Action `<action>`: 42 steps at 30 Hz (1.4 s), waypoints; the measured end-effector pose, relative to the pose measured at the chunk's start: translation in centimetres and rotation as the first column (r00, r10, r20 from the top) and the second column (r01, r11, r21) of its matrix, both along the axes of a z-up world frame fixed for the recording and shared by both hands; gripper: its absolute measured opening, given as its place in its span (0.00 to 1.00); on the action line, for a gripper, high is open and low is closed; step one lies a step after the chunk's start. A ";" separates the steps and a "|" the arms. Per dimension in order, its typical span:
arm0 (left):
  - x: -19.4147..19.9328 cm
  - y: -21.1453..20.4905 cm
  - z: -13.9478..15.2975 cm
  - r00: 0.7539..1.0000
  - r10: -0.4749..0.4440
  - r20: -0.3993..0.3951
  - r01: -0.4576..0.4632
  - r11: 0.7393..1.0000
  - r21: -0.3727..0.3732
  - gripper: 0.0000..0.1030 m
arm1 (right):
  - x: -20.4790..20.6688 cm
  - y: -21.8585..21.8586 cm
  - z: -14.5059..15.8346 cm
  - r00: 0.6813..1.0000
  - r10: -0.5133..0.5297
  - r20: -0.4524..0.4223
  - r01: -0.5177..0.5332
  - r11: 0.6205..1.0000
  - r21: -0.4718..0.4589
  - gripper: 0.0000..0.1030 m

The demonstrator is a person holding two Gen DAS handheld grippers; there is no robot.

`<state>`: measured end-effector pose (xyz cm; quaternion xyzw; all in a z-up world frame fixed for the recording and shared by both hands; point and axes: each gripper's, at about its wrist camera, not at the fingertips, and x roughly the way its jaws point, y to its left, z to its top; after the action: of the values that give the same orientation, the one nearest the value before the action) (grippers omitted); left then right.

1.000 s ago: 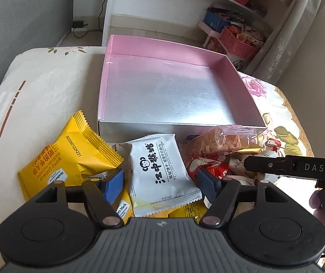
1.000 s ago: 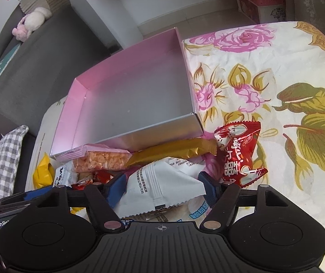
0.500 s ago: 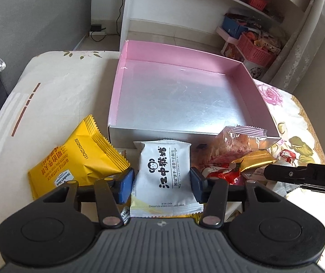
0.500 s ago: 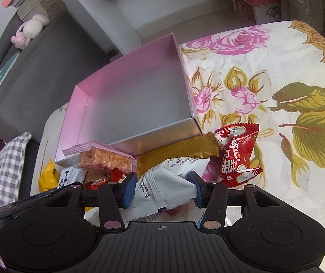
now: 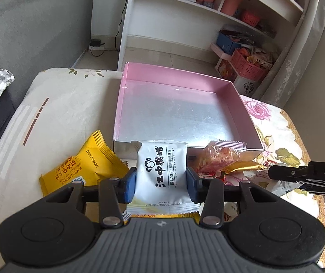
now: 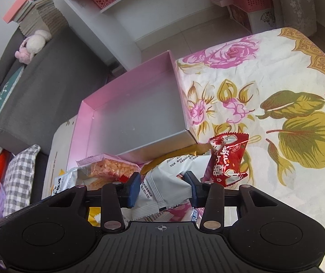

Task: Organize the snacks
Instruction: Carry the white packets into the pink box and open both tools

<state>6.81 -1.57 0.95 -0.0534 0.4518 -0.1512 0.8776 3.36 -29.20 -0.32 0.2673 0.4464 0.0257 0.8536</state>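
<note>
An empty pink box with a silver floor (image 5: 180, 111) stands on the table, also in the right wrist view (image 6: 137, 116). My left gripper (image 5: 161, 182) is shut on a white biscuit packet with a monkey logo (image 5: 162, 170), held in front of the box's near wall. My right gripper (image 6: 162, 186) is shut on a white-grey snack packet (image 6: 169, 179), crumpled between the pads. Loose snacks lie before the box: a yellow waffle packet (image 5: 80, 163), a clear packet of orange crisps (image 5: 221, 157), a gold bar (image 6: 173, 154) and a red packet (image 6: 226, 159).
The table carries a floral cloth (image 6: 276, 95). A grey sofa (image 5: 32, 22) with a checked cushion (image 6: 19, 177) stands at the left. White shelves with pink baskets (image 5: 249, 66) stand behind the table. The right gripper's body (image 5: 310, 175) reaches in from the right.
Both grippers have closed on their packets, the left on the white monkey packet, the right on the white-grey packet. Both have lifted and pulled back a little from the snack pile.
</note>
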 end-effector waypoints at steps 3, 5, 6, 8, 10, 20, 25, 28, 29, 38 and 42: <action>0.1 0.2 0.5 1.000 0.016 0.015 -0.016 1.000 -0.015 0.39 | -0.4 -0.6 0.9 0.999 -0.024 0.024 0.024 1.000 0.018 0.40; 0.1 0.3 0.6 0.999 0.028 0.022 -0.027 0.999 -0.023 0.39 | -0.5 -1.0 1.4 0.998 -0.044 0.040 0.043 0.999 0.032 0.40; 0.1 0.4 0.7 0.999 0.033 0.027 -0.032 0.999 -0.024 0.39 | -0.5 -1.1 1.5 0.997 -0.054 0.049 0.053 0.998 0.037 0.40; 0.4 0.2 0.7 0.999 0.039 0.037 -0.038 0.999 -0.022 0.39 | -0.1 -1.3 1.7 0.996 -0.069 0.059 0.066 0.997 0.050 0.40; 0.9 -0.1 0.7 0.998 0.038 0.050 -0.037 0.999 -0.028 0.39 | 0.4 -1.3 1.8 0.994 -0.069 0.080 0.064 0.996 0.064 0.40; 4.8 -1.6 -1.1 0.993 0.023 0.114 -0.019 0.999 -0.040 0.39 | 5.0 -0.3 1.1 0.979 -0.011 0.205 -0.006 0.997 0.082 0.40; 6.2 -2.4 -2.6 0.989 0.002 0.150 0.005 0.999 -0.043 0.39 | 7.1 -0.1 -0.6 0.974 0.018 0.224 -0.037 0.996 0.082 0.40; 6.6 -2.7 -3.7 0.989 -0.007 0.145 0.013 0.999 -0.044 0.39 | 8.0 0.0 -1.6 0.976 0.031 0.215 -0.049 0.996 0.079 0.40; 6.8 -2.8 -4.0 0.990 -0.007 0.142 0.011 1.000 -0.025 0.39 | 8.2 0.0 -1.8 0.977 0.033 0.212 -0.050 0.996 0.076 0.40; 7.1 -3.0 -4.8 0.986 -0.028 0.164 0.021 0.999 0.044 0.40 | 9.1 0.4 -3.3 0.980 0.042 0.197 -0.049 0.998 0.030 0.41; 7.0 -2.8 -4.6 0.985 -0.032 0.168 0.024 0.998 0.051 0.42 | 9.0 0.2 -3.4 0.979 0.040 0.198 -0.047 0.999 0.028 0.42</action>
<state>13.81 -4.38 -3.67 -0.0127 0.3801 -0.1566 0.9115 12.39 -29.02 -3.70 0.2673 0.3649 0.0779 0.8885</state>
